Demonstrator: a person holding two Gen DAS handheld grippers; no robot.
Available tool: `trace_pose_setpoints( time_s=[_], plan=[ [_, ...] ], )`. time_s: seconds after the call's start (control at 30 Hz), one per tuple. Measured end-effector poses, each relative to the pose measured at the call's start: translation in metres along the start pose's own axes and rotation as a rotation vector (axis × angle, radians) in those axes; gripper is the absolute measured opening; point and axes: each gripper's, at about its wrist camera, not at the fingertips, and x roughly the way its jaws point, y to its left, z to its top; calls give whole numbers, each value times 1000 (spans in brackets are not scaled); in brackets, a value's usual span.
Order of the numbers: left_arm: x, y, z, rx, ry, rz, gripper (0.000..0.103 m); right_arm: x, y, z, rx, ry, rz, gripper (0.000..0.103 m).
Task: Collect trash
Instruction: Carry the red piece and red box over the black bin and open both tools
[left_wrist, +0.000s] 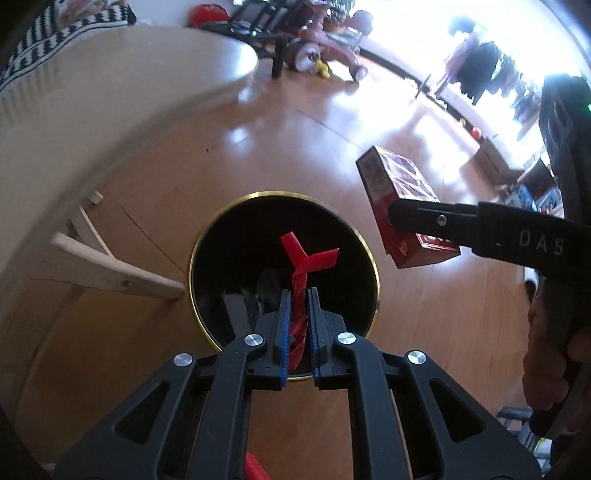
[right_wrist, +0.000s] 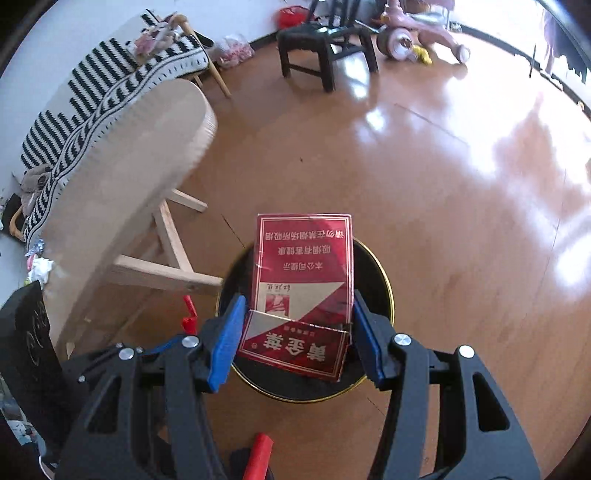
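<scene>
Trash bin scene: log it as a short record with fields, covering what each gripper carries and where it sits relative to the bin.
bin: black trash bin with gold rim, standing on the wooden floor beside the table
left gripper: jaws shut on a twisted red wrapper, above the bin opening
right gripper: jaws clamped on a red cigarette box, lid flap open, above the bin
bin contents: dark items, unclear

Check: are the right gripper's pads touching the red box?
Touching. The right wrist view shows both blue pads of the right gripper pressed flat against the sides of the red box, held over the black bin.
</scene>
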Motion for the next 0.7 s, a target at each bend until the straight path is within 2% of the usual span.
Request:
trace_pose_setpoints(
  time_s=[0.27, 0.43, 0.6, 0.67, 0.7],
  plan=[
    [24, 3, 7, -15, 37, -11, 8, 21, 2, -2, 7, 30, -1, 56],
    [27, 2, 8, -15, 40, -17, 8, 22, 4, 1, 7, 27, -2, 56],
    [28, 9, 8, -45, 40, -23, 10, 19, 4, 1, 19, 28, -1, 61],
    [28, 11, 8, -58, 38, -26, 29, 18, 3, 2, 24, 25, -1, 67],
    [26, 8, 7, -61, 31, -25, 53, 17, 3, 2, 24, 25, 0, 68]
  ],
)
